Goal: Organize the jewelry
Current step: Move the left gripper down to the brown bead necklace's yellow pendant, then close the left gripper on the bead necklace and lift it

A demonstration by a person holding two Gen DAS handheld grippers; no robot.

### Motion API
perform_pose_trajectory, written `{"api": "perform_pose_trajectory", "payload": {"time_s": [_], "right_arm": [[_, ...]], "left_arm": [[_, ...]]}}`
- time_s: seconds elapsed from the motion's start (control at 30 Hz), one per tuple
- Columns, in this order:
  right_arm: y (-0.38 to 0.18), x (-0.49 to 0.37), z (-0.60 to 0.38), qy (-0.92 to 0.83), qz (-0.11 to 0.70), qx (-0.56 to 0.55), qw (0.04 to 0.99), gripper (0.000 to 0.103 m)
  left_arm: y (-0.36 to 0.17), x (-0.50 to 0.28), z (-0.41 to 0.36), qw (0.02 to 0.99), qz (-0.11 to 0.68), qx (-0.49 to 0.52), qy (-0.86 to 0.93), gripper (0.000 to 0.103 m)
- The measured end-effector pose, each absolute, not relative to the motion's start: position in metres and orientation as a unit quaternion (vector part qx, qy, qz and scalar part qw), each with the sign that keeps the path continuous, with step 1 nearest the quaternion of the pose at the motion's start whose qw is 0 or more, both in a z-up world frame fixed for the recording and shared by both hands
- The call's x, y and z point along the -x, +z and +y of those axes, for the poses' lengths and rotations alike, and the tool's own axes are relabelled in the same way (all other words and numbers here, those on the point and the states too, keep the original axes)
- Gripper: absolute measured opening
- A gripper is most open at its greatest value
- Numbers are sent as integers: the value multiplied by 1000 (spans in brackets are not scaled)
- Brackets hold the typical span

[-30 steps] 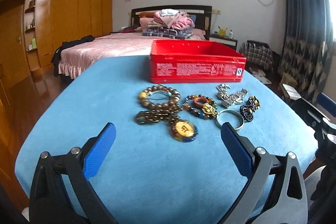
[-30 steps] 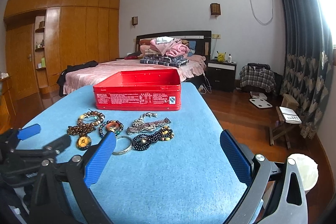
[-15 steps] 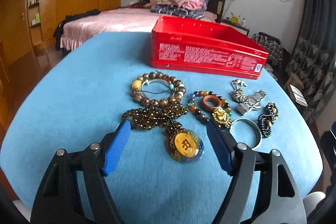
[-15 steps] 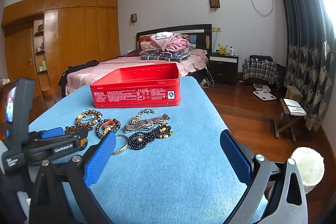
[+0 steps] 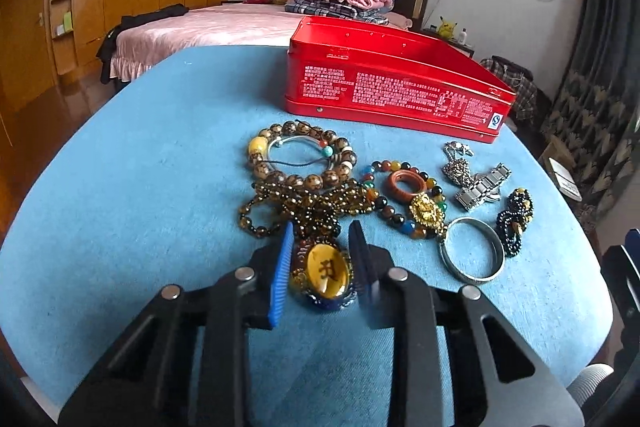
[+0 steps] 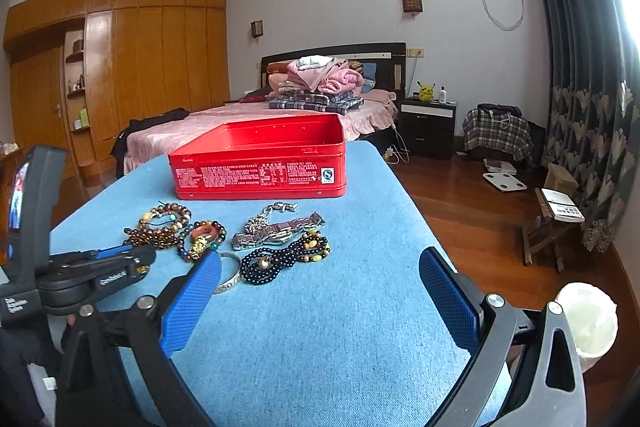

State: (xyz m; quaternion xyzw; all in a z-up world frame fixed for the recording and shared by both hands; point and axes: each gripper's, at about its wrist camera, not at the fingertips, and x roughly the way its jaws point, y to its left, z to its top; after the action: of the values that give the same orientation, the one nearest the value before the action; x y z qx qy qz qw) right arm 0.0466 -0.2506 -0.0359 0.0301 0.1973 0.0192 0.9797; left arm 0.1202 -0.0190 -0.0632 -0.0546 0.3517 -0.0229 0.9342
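Observation:
Jewelry lies on the blue-covered table in front of an open red tin. An amber pendant on a brown bead necklace sits between the blue pads of my left gripper, whose jaws are closing with the pads against its sides. Beyond are a wooden bead bracelet, a coloured bead bracelet, a silver bangle, a metal watch and a black bead strand. My right gripper stands open over bare cloth, nearer than the black bead strand.
The table's right edge drops to a wooden floor with a small stool and a white bin. A bed stands behind the tin. The left gripper's body fills the lower left of the right wrist view.
My left gripper came forward and down over the necklace, and its jaws went from wide apart to narrow around the pendant. The right gripper has stayed put and open.

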Motion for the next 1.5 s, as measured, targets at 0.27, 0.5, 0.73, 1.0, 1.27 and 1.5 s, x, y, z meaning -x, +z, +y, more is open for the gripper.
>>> {"api": "perform_pose_trajectory", "payload": {"time_s": [0.27, 0.5, 0.73, 1.0, 1.27, 1.5], "right_arm": [[-37, -46, -246, 19, 195, -20, 980, 97], [-38, -46, -241, 22, 197, -13, 980, 97], [-40, -47, -238, 24, 203, -11, 979, 97], [-42, -48, -235, 32, 205, -5, 978, 97], [-42, -47, -236, 30, 205, -9, 978, 97], [-42, -47, -237, 31, 204, -8, 978, 97]], "left_arm": [[-61, -104, 5, 935, 347, 61, -23, 26], [-62, -98, 18, 933, 351, 72, -24, 27], [-57, -101, 18, 932, 349, 96, -28, 62], [-58, -120, 21, 923, 365, 121, -1, 63], [-60, -122, 18, 927, 360, 110, -2, 46], [-61, -118, 16, 928, 356, 104, -17, 41]]}}
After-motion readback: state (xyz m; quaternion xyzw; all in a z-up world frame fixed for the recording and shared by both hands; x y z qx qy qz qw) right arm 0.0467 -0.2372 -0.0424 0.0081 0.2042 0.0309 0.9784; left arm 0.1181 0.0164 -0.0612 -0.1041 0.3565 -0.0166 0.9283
